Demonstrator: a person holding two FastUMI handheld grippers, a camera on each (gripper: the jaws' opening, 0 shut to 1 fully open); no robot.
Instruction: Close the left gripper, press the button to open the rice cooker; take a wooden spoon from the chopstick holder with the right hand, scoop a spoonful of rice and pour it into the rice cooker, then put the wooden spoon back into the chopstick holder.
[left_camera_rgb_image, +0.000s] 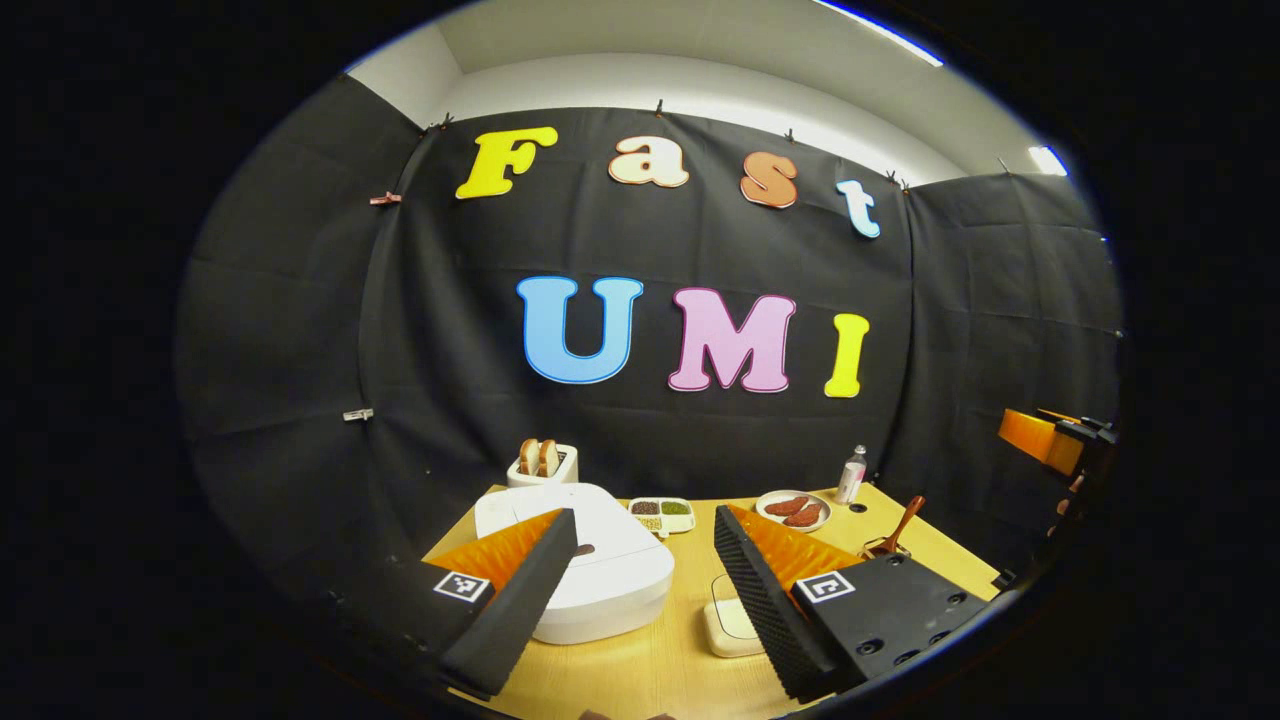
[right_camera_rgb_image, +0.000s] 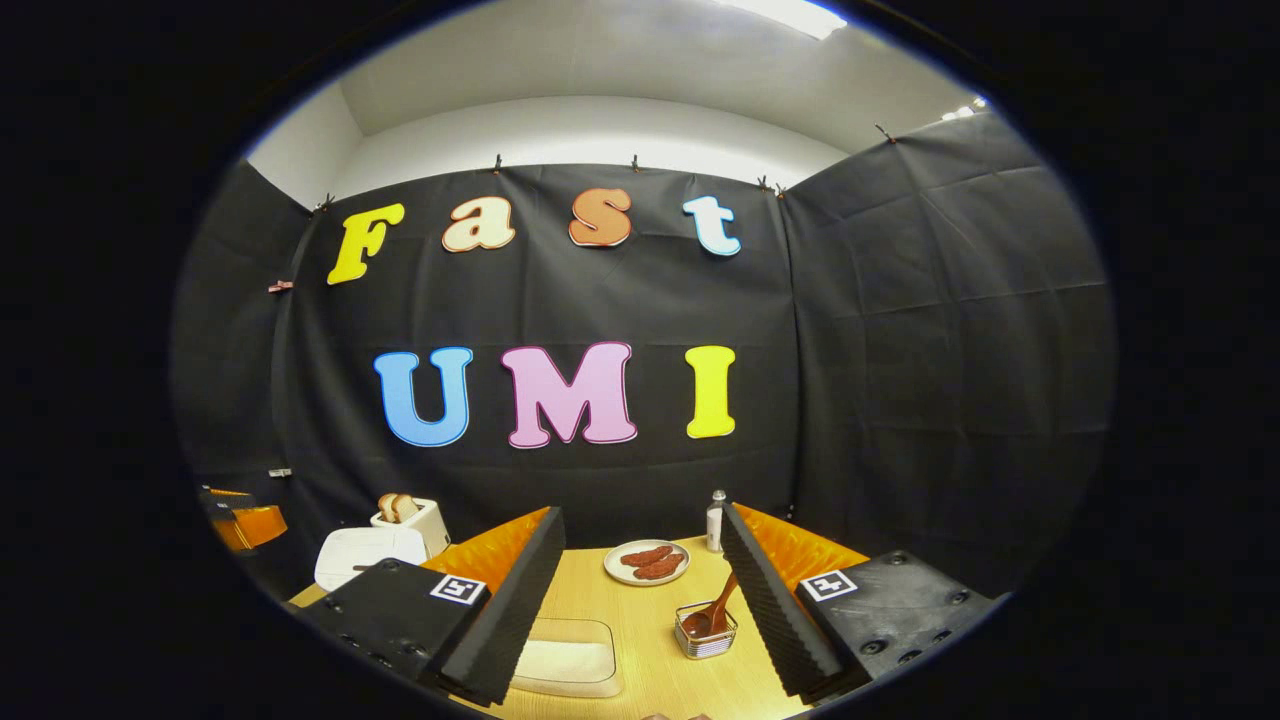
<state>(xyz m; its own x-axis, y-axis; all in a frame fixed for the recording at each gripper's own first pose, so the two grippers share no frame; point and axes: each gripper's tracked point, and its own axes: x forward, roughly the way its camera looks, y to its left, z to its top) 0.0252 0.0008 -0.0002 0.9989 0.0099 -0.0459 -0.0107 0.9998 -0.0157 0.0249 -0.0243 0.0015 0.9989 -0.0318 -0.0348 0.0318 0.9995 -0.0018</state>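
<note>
Both fingers of the left gripper (left_camera_rgb_image: 640, 600) are spread wide, holding nothing, and the rice cooker (left_camera_rgb_image: 590, 560) sits just beyond them, low and to the left, lid down. So it's the nearer hand for the button, once clenched. Right gripper (right_camera_rgb_image: 640, 615) is spread too; wooden spoon (right_camera_rgb_image: 716, 608) leans in the chopstick holder (right_camera_rgb_image: 706, 634) right ahead.

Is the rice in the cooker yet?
Not yet. The rice cooker lid is down, and the left gripper is open above the table. The wooden spoon sits in the chopstick holder, with the right gripper open and empty. Every step is left.
</note>
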